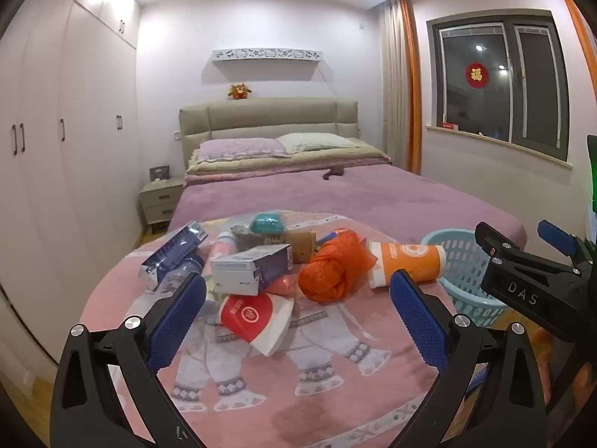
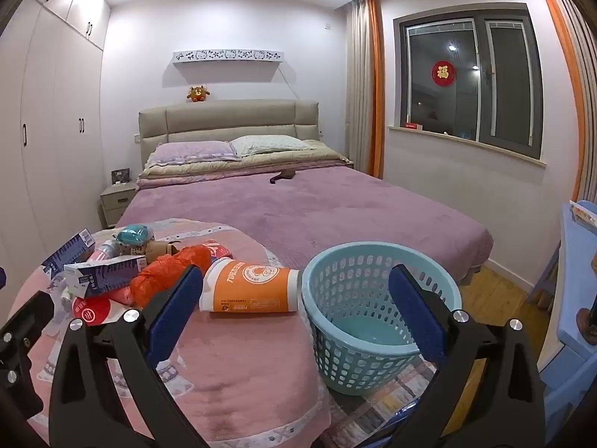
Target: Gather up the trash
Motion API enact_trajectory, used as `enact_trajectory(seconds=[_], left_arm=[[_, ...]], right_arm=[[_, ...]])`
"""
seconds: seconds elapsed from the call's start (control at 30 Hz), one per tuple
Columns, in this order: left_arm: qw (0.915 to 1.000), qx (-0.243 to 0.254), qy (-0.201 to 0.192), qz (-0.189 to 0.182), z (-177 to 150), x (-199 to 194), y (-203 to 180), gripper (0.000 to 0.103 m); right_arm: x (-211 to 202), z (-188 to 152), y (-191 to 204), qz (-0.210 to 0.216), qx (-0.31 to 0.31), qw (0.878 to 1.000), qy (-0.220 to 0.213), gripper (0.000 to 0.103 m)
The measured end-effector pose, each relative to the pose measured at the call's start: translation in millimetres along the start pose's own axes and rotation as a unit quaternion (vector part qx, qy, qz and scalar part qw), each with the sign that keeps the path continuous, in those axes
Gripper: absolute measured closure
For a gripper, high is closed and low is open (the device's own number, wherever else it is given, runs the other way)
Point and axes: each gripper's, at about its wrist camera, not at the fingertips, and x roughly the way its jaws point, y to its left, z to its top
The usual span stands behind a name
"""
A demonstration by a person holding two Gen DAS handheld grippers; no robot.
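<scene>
Fingers of the left gripper (image 1: 298, 321) and right gripper (image 2: 296, 311) spread wide, empty; trash pile (image 1: 261, 261) (boxes, cups, bags) crowds the blanket's (image 1: 283, 403) left edge, basket (image 2: 377, 321) right.

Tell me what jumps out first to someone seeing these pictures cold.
A bright heap of trash sits on the pink elephant blanket at the foot of the bed: an orange plastic bag in the middle, an orange cup lying on its side to its right. Just right of the cup stands an empty blue basket. Both tongs hang open in the foreground, holding nothing.
</scene>
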Motion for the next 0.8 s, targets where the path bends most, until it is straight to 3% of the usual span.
enact_trajectory(seconds=[0.23, 0.8], left_arm=[[0.9999, -0.011, 0.000, -0.003, -1, 7, -1, 0.007], [0.9995, -0.027, -0.005, -0.015, -7, -3, 8, 0.008]], right_arm=[[-5, 3, -5, -0.001, 0.006, 1.000, -0.014, 0.008], [2, -4, -8, 0.007, 0.014, 1.000, 0.006, 0.011]])
